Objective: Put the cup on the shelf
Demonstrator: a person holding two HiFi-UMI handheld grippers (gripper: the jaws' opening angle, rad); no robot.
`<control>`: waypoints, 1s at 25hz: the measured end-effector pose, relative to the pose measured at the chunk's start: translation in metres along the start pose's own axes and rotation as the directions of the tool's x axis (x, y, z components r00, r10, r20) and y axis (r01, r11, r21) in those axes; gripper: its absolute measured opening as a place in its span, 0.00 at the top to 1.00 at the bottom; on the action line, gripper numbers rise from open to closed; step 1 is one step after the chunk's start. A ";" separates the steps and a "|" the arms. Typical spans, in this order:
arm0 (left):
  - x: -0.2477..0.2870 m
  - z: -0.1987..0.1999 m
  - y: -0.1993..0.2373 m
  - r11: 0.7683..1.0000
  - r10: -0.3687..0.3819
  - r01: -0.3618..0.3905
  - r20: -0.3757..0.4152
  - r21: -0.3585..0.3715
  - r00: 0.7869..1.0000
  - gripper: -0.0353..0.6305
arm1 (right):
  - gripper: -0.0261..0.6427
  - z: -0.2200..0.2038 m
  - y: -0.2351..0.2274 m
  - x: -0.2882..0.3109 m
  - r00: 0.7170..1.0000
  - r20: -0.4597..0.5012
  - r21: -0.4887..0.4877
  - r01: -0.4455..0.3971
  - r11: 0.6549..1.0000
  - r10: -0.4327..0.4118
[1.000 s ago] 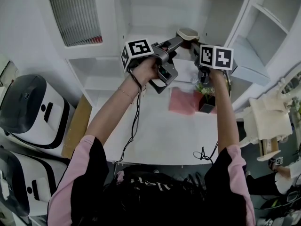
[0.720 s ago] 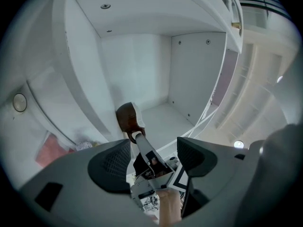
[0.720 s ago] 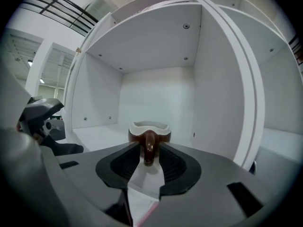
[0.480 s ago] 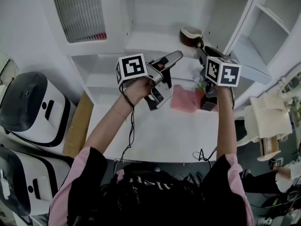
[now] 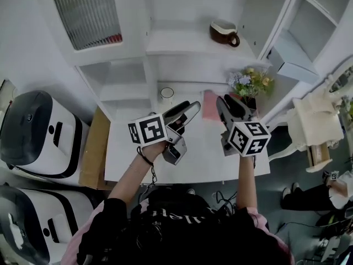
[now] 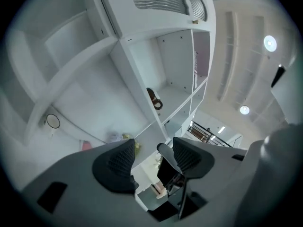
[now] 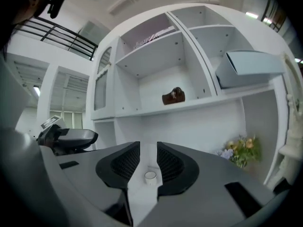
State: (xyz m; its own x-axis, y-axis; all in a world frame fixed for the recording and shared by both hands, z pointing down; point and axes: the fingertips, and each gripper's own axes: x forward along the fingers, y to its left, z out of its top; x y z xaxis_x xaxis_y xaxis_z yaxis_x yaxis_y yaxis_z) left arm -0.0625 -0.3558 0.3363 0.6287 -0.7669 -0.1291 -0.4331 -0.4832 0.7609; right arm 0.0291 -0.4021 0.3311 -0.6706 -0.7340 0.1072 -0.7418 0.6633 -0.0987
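The brown cup [image 5: 223, 33] with a cream rim stands alone on the white shelf [image 5: 182, 43]; it also shows as the cup [image 6: 154, 98] and the cup [image 7: 173, 96] in the gripper views. Both grippers hang over the white table [image 5: 193, 162], well below and in front of the shelf. My left gripper [image 5: 192, 106] [image 6: 154, 157] has a gap between its pads and its jaws are closing on nothing. My right gripper [image 5: 222, 101] [image 7: 148, 162] has its jaws a narrow way apart, also empty.
A small white cup [image 5: 166, 94] sits at the table's back. A pink cloth [image 5: 209, 105] and a pot of flowers [image 5: 249, 83] are at the back right. A pale blue box [image 5: 291, 65] lies on the right-hand shelf. White appliances [image 5: 33, 126] stand at the left.
Both grippers have drawn back from the shelf and come down over the table. The brown cup, which was at their tips, now stands free on the shelf.
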 end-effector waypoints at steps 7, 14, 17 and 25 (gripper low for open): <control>-0.065 -0.046 0.043 0.996 0.092 -0.093 0.014 0.016 0.996 0.55 | 0.76 -0.091 0.052 -0.032 0.999 -0.032 0.120 -0.002 0.993 0.005; -0.118 -0.075 0.069 0.976 0.214 -0.215 0.052 0.020 0.975 0.63 | 0.76 -0.134 0.085 -0.053 0.995 -0.093 0.159 -0.008 0.987 0.023; -0.139 -0.088 0.070 0.965 0.251 -0.255 0.064 0.061 0.966 0.65 | 0.76 -0.146 0.100 -0.062 0.991 -0.113 0.136 -0.051 0.989 0.067; -0.168 -0.131 0.056 0.936 0.298 -0.308 0.082 0.172 0.951 0.78 | 0.79 -0.188 0.133 -0.095 0.968 -0.176 0.078 -0.165 0.983 0.176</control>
State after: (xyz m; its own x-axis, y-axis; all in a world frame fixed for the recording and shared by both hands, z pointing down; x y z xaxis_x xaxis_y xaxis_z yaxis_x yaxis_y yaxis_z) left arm -0.1074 -0.1984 0.4839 0.4158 -0.9080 0.0515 -0.7098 -0.2886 0.6426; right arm -0.0055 -0.2167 0.4943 -0.7805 -0.5681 0.2610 -0.6188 0.7617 -0.1921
